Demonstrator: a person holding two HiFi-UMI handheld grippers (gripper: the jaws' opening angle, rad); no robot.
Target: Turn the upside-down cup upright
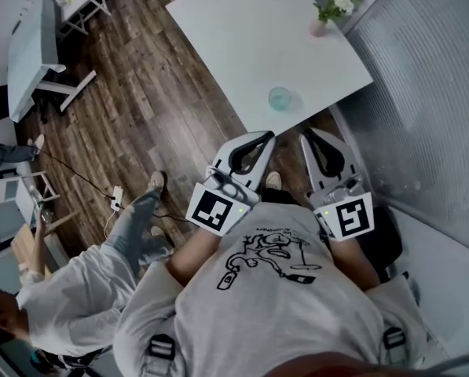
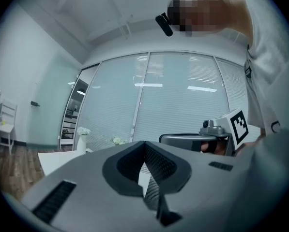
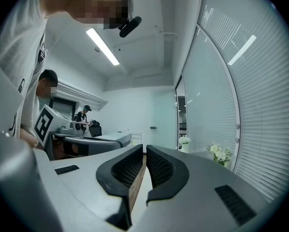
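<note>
A clear glass cup (image 1: 281,98) stands on the white table (image 1: 234,45) near its front edge; I cannot tell from above which way up it is. Both grippers are held level in front of the person's chest, short of the table edge. The tips of my left gripper (image 1: 268,137) sit just below the cup, and my right gripper (image 1: 306,135) is beside it on the right. Both are shut with nothing between the jaws. The left gripper view shows the left gripper (image 2: 144,144) shut and the right gripper's body (image 2: 197,140). The right gripper (image 3: 144,149) is likewise shut in its own view. Neither gripper view shows the cup.
A small vase of white flowers (image 1: 326,6) stands at the table's far right corner. A glass wall with blinds (image 1: 423,93) runs along the right. A person in grey (image 1: 77,289) crouches on the wooden floor at lower left. More tables (image 1: 30,53) stand at upper left.
</note>
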